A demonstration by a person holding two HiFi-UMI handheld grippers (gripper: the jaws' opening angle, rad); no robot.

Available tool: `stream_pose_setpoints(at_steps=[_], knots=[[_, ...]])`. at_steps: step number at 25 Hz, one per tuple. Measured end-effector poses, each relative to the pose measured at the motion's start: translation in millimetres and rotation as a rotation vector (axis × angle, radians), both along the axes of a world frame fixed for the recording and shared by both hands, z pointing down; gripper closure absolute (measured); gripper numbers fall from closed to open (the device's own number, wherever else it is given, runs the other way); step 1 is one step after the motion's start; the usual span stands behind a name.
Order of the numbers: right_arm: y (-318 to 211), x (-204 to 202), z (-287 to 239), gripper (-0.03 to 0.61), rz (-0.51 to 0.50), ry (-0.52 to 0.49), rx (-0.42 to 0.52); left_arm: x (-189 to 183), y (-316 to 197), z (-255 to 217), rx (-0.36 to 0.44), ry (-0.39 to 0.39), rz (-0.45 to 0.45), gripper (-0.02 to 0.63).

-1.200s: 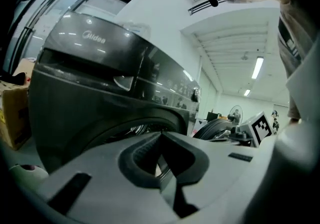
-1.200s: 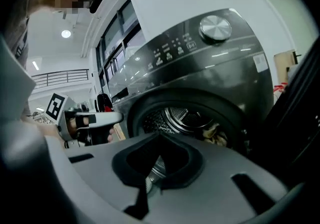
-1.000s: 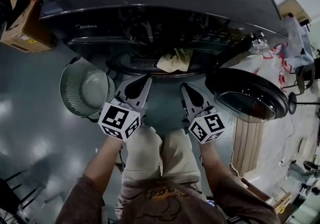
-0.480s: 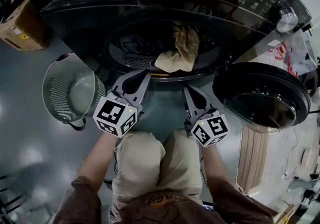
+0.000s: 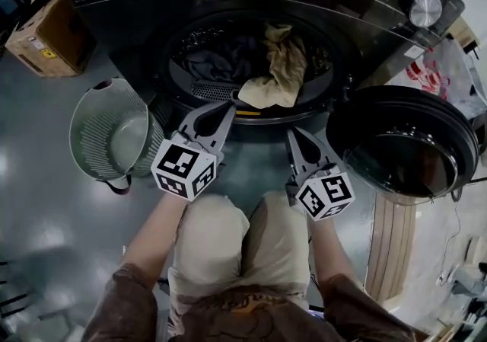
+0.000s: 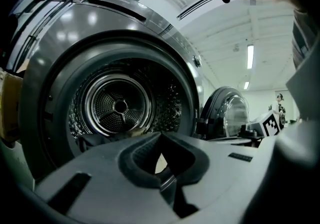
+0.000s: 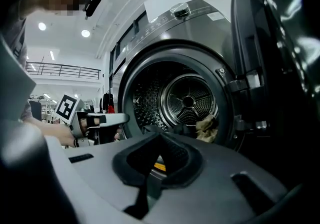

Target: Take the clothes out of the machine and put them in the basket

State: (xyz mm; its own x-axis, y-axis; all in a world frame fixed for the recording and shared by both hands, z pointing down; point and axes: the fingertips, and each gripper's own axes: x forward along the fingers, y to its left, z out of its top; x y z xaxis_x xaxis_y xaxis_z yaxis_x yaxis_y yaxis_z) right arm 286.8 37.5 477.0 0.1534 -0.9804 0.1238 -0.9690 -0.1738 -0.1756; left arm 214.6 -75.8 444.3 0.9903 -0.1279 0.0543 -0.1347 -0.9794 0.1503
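- Clothes (image 5: 255,66) are seen inside the drum of the machine (image 5: 137,5). A tan garment (image 5: 275,78) is draped towards the front lip of the opening, and darker pieces (image 5: 217,59) are piled behind it. Nothing can be seen in the basket (image 5: 85,116), which stands on the floor just left of the opening.
- The left gripper (image 5: 227,109) and the right gripper (image 5: 292,133) are both closed, jaws pressed together with nothing between them.
- A failed grab is the likely first slip: if the jaws are not parted before the cloth is reached, the garment would only be pushed deeper into the drum.
- The open door (image 5: 403,154) hangs close by the right gripper, so a wide swing could knock it.
- A loosely pinched garment could snag on the rim, or be dropped on the floor before the basket is reached.
- Both grippers are held roughly level (the right tipped slightly down). They sit side by side just short of the opening, with the forearms stretched out over bent knees.
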Motion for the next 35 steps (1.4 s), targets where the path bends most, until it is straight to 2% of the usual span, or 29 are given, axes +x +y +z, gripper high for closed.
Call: stream_pose_setpoints(at_steps=[8,14,19,25,35], knots=[[11,4,2,0.581,0.011,0.002,-0.001,8,-1,0,-0.046,0.017,0.024,0.469],[16,11,4,0.581,0.025,0.006,-0.004,32,1,12,-0.039,-0.018,0.067,0.298],[22,15,11,0.581,0.041,-0.009,-0.008,61,1,27,-0.012,-0.059,0.111,0.230],[35,26,16,0.581,0.081,-0.023,-0.008,112,-7,50,-0.010,-0.127,0.177,0.210],[61,46,32,0.581,0.180,-0.058,-0.044,187,4,104,0.057,-0.353,0.412,0.179]])
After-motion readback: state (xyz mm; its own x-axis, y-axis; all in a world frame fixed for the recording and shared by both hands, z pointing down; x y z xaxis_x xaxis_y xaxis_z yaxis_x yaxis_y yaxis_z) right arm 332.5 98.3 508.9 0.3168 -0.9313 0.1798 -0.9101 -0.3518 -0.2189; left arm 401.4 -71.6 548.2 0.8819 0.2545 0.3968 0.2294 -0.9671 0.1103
